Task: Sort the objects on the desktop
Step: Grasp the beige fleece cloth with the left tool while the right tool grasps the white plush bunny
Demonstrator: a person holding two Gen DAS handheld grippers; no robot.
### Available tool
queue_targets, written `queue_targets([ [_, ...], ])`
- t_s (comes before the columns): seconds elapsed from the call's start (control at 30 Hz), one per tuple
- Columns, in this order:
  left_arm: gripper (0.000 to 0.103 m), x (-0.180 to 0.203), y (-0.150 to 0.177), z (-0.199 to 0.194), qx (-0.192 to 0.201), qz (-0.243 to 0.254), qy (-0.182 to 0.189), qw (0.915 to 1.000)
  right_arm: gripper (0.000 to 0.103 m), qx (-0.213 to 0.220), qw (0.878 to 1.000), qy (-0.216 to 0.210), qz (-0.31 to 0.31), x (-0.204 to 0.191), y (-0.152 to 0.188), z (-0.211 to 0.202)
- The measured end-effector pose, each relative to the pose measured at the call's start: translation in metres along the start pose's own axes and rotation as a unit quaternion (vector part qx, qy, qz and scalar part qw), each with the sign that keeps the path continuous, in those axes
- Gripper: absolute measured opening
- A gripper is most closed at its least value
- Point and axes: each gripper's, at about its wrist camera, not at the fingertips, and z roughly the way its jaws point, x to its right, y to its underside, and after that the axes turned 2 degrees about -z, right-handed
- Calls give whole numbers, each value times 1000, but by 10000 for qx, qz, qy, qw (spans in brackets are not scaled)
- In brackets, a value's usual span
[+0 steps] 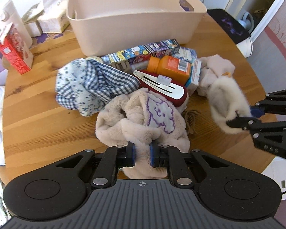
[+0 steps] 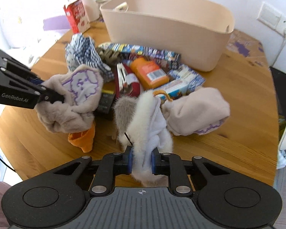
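My left gripper [image 1: 142, 156] is shut on a beige fluffy sock with a purple cloud picture [image 1: 141, 122]; the sock also shows in the right wrist view [image 2: 74, 99], held above the table. My right gripper [image 2: 141, 162] is shut on a white furry sock [image 2: 148, 126]; the white sock shows in the left wrist view [image 1: 226, 103] with my right gripper [image 1: 244, 117] on it. A pile lies on the round wooden table [image 1: 38, 103]: a blue checked cloth [image 1: 93, 82], an orange bottle [image 1: 171, 66], a dark red case with a silver clip [image 1: 162, 87], a printed box [image 1: 141, 51].
An empty beige tub [image 1: 135, 19] stands behind the pile. A red carton [image 1: 13, 49], a white bottle [image 1: 11, 19] and small boxes [image 1: 51, 19] stand at the back left. Another beige sock [image 2: 196, 110] and an orange cloth [image 2: 83, 137] lie on the table.
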Motion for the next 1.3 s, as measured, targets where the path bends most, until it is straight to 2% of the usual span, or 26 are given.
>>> queue_targets([
  [0.3, 13, -28, -6, -41, 553, -369, -255, 9975, 17, 544, 9976, 423, 75, 0, -15, -34],
  [0.67, 13, -50, -60, -79, 1443, -738, -712, 9842, 17, 1142, 9898, 857, -23, 20, -60, -56],
  [0.9, 13, -48, -96, -79, 1707, -811, -961, 9773, 17, 1450, 9822, 1194, -6, 40, -98, -57],
  [1.03, 13, -46, -121, -71, 1842, -874, -1039, 9735, 17, 1553, 9784, 1340, -272, 55, -121, -54],
  [1.3, 13, -36, -180, -32, 1743, -743, -1298, 9733, 17, 1784, 9710, 1467, -615, 88, -173, -35],
])
